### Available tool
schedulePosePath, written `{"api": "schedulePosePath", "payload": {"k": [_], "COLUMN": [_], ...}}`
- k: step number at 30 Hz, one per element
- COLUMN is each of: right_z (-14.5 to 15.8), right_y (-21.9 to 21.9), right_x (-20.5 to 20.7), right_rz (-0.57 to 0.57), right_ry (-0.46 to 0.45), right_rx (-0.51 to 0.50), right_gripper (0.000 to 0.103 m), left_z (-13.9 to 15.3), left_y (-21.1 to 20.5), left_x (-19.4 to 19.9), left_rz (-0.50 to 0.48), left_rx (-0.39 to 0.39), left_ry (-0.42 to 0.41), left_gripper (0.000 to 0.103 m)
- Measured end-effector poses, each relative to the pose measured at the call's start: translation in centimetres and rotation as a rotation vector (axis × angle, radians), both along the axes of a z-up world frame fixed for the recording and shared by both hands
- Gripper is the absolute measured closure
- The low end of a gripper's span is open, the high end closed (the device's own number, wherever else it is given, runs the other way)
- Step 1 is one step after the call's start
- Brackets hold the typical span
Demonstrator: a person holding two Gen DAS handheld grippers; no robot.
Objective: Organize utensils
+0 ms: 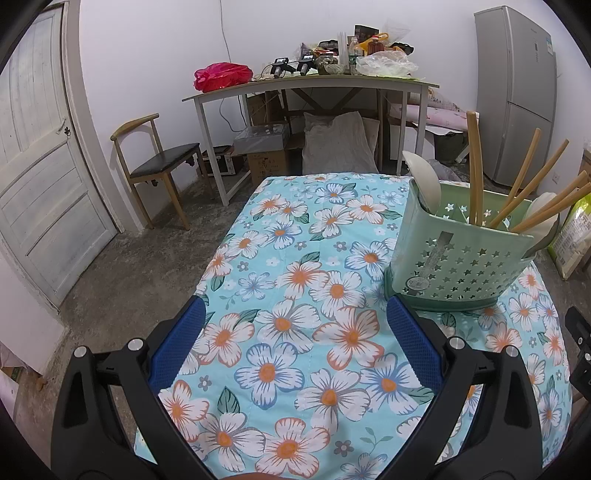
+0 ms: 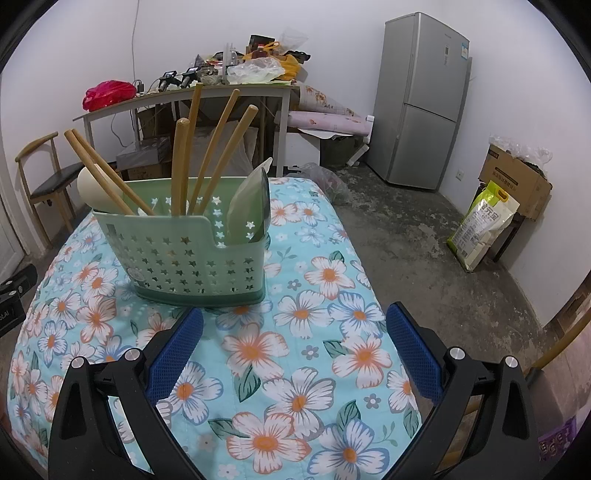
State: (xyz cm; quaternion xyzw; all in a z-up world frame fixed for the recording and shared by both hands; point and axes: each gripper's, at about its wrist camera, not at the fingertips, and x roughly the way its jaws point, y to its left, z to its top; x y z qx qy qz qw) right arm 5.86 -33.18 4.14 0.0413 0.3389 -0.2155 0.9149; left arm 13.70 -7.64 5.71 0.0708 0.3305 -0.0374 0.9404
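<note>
Left wrist view shows the left claw [image 1: 293, 321] open and empty beside the green star-holed plastic basket [image 1: 461, 266], holding wooden chopsticks [image 1: 474, 170] and perhaps white spoons [image 1: 424, 177], while the right claw [image 2: 295, 325] is open too.

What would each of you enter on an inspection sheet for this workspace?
Surface: floral tablecloth, nothing loose on it.
Job's things: green utensil holder upright, holding wooden chopsticks and pale spoons.
Clutter: far desk piled with bags and bottles.
Grippers: left claw and right claw open, empty.
Cables: one cable down the wall.
Surroundings: fridge, chair, door, rice bag.
</note>
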Motion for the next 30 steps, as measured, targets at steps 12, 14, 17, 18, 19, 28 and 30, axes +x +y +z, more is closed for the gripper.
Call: {"api": "schedulePosePath", "payload": {"k": [12, 14, 17, 18, 19, 28, 30], "right_z": [0.0, 0.02, 0.0, 0.0, 0.0, 0.03, 0.03], "right_y": [-0.01, 0.06, -0.01, -0.04, -0.05, -0.03, 0.01], "right_x": [0.0, -0.03, 0.0, 0.0, 0.0, -0.01, -0.01], "right_rz": [-0.001, -0.002, 0.0, -0.001, -0.001, 0.0, 0.0], "right_ry": [0.001, 0.001, 0.001, 0.001, 0.001, 0.001, 0.0], "right_rx": [0.001, 0.001, 0.0, 0.0, 0.001, 0.0, 0.001], "right_gripper": [0.007, 0.007, 0.007, 0.007, 0.007, 0.007, 0.007], "left_z": [-0.34, -0.41, -0.47, -0.55, -0.53, -0.48, -0.51], "left_y": [0.15, 0.17, 0.18, 0.14, 0.17, 0.21, 0.2], "left_x": [-0.26, -0.3, -0.18, -0.39, -0.37, -0.21, -0.27], "left_rz": [-0.001, -0.002, -0.002, -0.003, -0.003, -0.002, -0.003], "left_rx": [-0.004, -0.005, -0.005, -0.004, -0.005, -0.006, -0.006], "left_ry": [0.009, 0.011, 0.012, 0.014, 0.014, 0.013, 0.014], "left_gripper": [0.008, 0.008, 0.008, 0.008, 0.008, 0.008, 0.008]}}
